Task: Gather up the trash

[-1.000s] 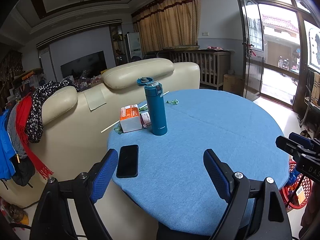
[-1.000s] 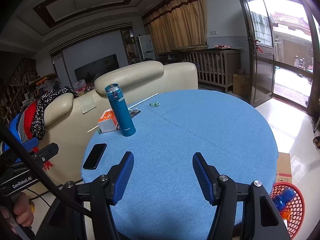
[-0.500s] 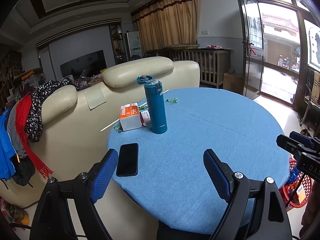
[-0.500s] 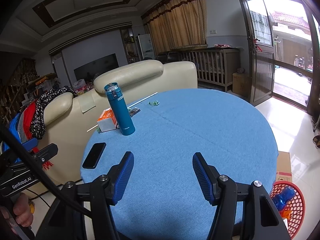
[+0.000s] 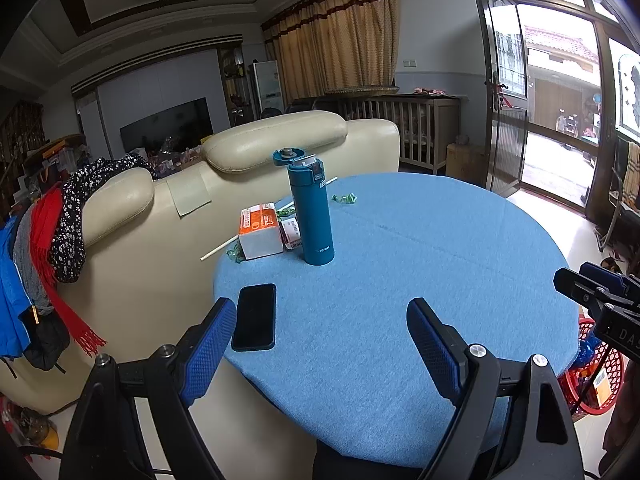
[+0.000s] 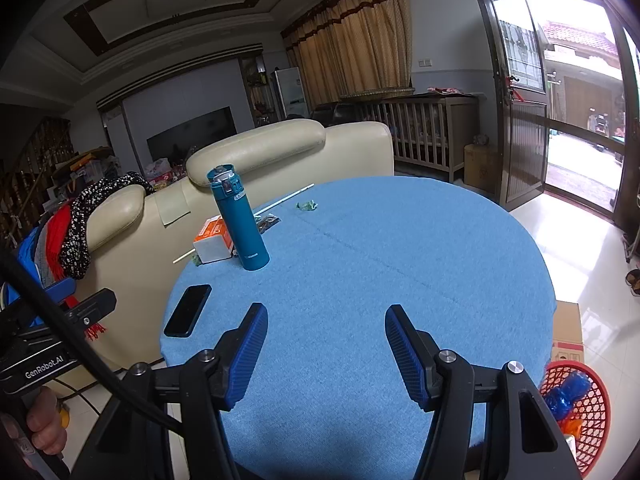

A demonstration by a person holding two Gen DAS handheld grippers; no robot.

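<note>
On the round blue table [image 5: 420, 264] [image 6: 400, 264], trash lies at the far left: an orange and white carton [image 5: 260, 230] [image 6: 212, 240], green wrappers [image 5: 345, 198] [image 6: 306, 205], a printed wrapper [image 5: 291, 232] and a long white straw [image 5: 224, 246] [image 6: 285, 199]. A red mesh basket [image 6: 576, 404] [image 5: 600, 364] with trash stands on the floor at the right. My left gripper [image 5: 322, 344] is open and empty above the table's near edge. My right gripper [image 6: 326, 354] is open and empty there too.
A teal flask [image 5: 312, 212] [image 6: 240, 224] with its lid flipped open stands by the carton. A black phone [image 5: 255, 316] [image 6: 188, 310] lies near the left edge. A cream sofa [image 5: 168, 216] with scarves stands behind. A cardboard box [image 6: 566, 332] is beside the basket.
Both views have shifted very slightly; the table looks a touch farther away. Both grippers stay open and nothing on the table has moved.
</note>
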